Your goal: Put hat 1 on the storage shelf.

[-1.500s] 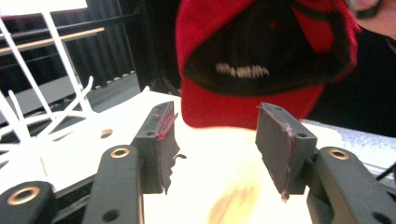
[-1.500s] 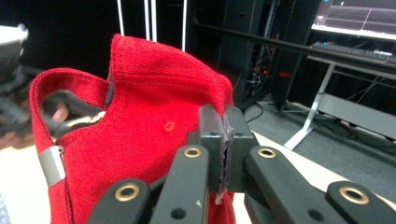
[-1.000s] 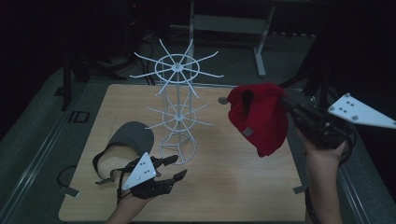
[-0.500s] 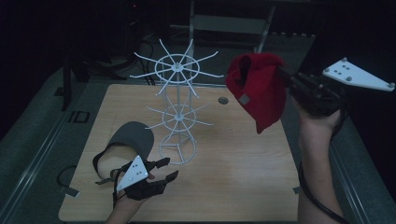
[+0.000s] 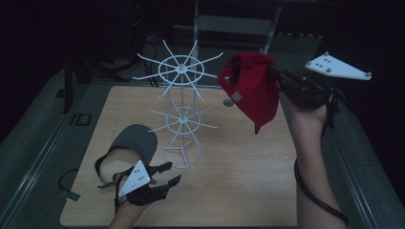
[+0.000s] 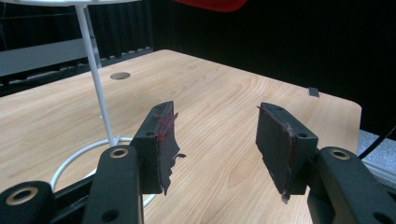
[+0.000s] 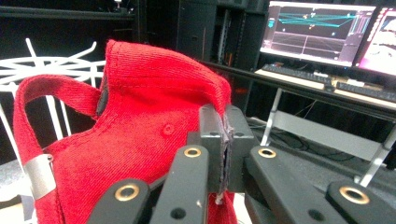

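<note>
A red cap (image 5: 252, 88) hangs in the air at the right, level with the top wheel of the white wire rack (image 5: 181, 102). My right gripper (image 5: 282, 81) is shut on the cap's crown fabric (image 7: 154, 130), jaws pinched together (image 7: 224, 140). The cap's back strap and metal buckle (image 7: 39, 175) face the rack's upper prongs (image 7: 51, 65). A grey cap (image 5: 131, 145) lies on the table at the front left. My left gripper (image 5: 167, 174) rests low near the rack's ring base (image 6: 79, 161), open with nothing between its pads (image 6: 212, 140).
The wooden table (image 5: 229, 181) has a round metal grommet (image 5: 228, 102) behind the rack. A metal frame (image 5: 234, 24) stands behind the table. Monitors and a keyboard (image 7: 322, 42) sit on a desk beyond. A cable (image 5: 315, 195) trails along the right forearm.
My right gripper has carried the red cap up and left, toward the rack's top wheel. The left gripper has sunk slightly toward the table.
</note>
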